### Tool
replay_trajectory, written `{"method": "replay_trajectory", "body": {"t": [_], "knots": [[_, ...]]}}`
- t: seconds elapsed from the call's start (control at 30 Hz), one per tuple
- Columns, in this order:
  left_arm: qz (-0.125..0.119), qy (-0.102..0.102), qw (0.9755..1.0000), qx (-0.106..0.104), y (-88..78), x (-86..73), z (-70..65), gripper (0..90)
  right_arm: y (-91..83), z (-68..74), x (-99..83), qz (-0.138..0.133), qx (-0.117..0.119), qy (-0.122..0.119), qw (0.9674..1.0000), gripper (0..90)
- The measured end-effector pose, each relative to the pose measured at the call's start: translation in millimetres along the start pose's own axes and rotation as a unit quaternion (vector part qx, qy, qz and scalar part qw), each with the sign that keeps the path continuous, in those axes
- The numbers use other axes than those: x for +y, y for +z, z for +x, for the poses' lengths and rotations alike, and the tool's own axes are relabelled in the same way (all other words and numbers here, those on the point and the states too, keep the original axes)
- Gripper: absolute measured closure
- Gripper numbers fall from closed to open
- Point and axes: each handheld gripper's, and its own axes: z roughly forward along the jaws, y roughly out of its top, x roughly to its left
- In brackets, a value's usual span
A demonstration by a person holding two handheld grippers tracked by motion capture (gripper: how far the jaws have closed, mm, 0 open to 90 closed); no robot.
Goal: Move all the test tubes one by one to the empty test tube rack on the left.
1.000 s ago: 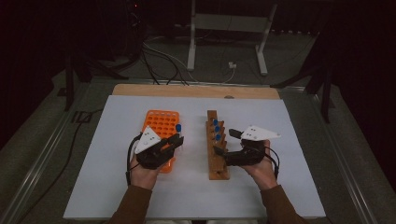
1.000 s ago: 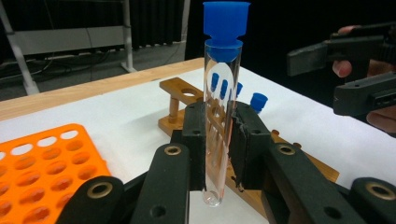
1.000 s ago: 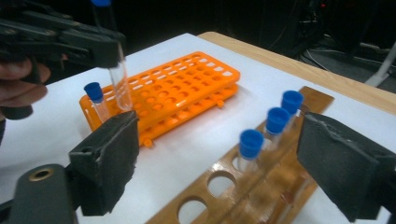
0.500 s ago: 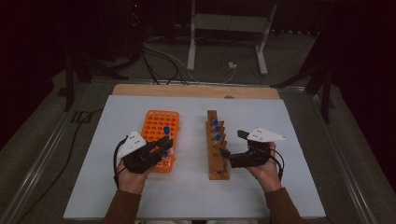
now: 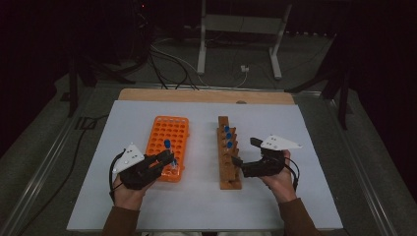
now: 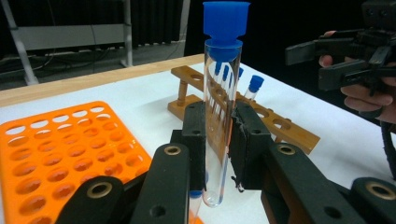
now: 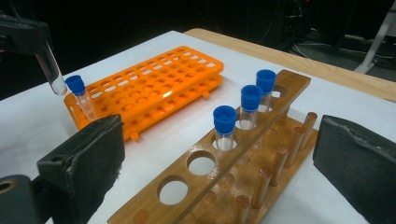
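My left gripper is shut on a clear test tube with a blue cap, held upright over the near end of the orange rack. The tube's round bottom hangs beside another blue-capped tube standing in the rack's near corner. My right gripper is beside the wooden rack. Its jaws have just been opening and stand wide with nothing gripped. Three blue-capped tubes stand in the wooden rack's far holes.
Both racks lie on a white tabletop with a wooden strip along its far edge. Beyond that are cables and a metal stand on the dark floor. The right hand and its gripper appear at the right of the left gripper view.
My left gripper has carried the tube left and toward the person, from beside the wooden rack to the orange rack's near end. My right gripper's jaws have spread wider; the hand stays put.
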Motion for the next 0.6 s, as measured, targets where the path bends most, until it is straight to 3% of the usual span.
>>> {"method": "replay_trajectory", "body": {"t": [0.47,0.6], "knots": [[0.008,0.024,0.9991,0.034,6.3,-21.1,14.3,78.2,-0.8,0.1,-1.0,-0.003,-0.002,0.0,1.0,2.5],[0.022,0.032,0.9985,0.038,11.0,-26.8,15.3,78.2,0.3,0.7,-1.0,-0.001,-0.003,0.0,1.0,2.5]]}}
